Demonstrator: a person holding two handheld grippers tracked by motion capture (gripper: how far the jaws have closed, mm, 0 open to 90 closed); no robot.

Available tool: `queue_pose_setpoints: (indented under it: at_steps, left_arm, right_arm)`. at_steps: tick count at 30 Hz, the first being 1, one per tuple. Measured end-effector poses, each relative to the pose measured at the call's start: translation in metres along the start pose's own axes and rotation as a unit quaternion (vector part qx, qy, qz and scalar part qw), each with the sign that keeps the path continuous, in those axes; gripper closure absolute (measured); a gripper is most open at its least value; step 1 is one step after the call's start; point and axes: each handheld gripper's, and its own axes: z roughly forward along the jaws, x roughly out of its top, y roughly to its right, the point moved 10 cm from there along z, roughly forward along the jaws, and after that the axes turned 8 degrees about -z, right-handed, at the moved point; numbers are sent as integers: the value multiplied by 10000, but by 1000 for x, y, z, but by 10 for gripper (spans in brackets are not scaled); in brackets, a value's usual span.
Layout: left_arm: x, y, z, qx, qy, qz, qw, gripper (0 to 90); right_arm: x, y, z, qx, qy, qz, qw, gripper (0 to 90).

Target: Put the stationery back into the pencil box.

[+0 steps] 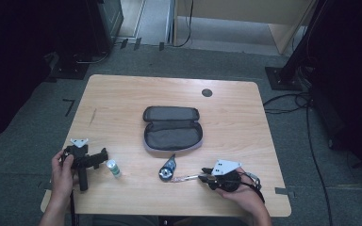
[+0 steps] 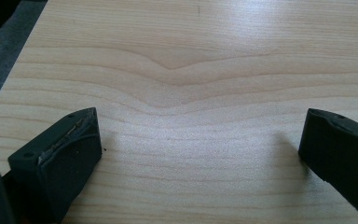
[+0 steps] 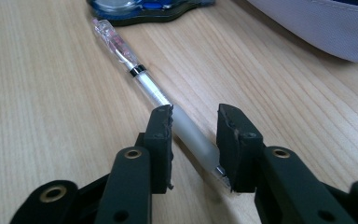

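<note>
Right claw (image 3: 195, 123) narrow, jaws straddling pen (image 3: 186, 128) lying on counter (image 3: 42, 93), gap at one side. Left claw (image 2: 200, 140) wide, nothing between.

We hold the left gripper (image 1: 104, 157) low at the near left, jaws spread wide. We hold the right gripper (image 3: 194, 135) level at the near right, its jaws narrowed with a gap remaining between them.

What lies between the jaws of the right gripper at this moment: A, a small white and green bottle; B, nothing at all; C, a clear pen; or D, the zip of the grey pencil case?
C: in the right gripper view the clear pen lies on the table between the right gripper jaws, with a gap still showing on one side.
</note>
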Motion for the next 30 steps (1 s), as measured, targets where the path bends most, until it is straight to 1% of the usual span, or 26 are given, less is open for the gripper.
queue_pose_setpoints:
  at_steps: [1,4,5,6,10,11,12,14,17,19,22,26,30]
  left_arm:
    - [0,0,0,0,0,0,10000,0]
    - [0,0,0,1,-1,1,10000,0]
    - [0,0,0,1,-1,1,10000,0]
    - [0,0,0,-1,-1,1,10000,0]
    - [0,0,0,-2,0,5,10000,0]
    - [0,0,0,-2,-1,1,10000,0]
    - [0,0,0,-2,1,3,10000,0]
    - [0,0,0,-2,-1,2,10000,0]
    - [0,0,0,-1,-6,8,10000,0]
    - [0,0,0,-2,-5,8,10000,0]
    - [0,0,0,-1,-6,7,10000,0]
    - [0,0,0,-1,-7,7,10000,0]
    - [0,0,0,-1,-7,6,10000,0]
  right_arm:
    - [0,0,-1,7,-12,-40,10000,683]
    - [0,-2,-5,67,-18,-13,10000,731]
    - [0,-2,-5,67,-18,-13,10000,731]
    - [0,-3,-9,117,-29,-20,9999,759]
    - [0,-3,-7,106,-29,-97,9999,724]
    - [-1,-1,-2,19,-23,-225,9997,679]
    - [-1,-2,-1,45,9,-234,9997,681]
    - [0,-3,0,116,91,-199,9997,675]
    - [1,-4,2,164,173,9,9997,674]
    - [1,-5,3,154,185,3,9997,682]
    - [1,-5,2,127,134,21,9998,726]
    - [1,-4,0,67,-26,-115,9999,805]
    - [-1,-5,-3,120,-54,-119,9998,814]
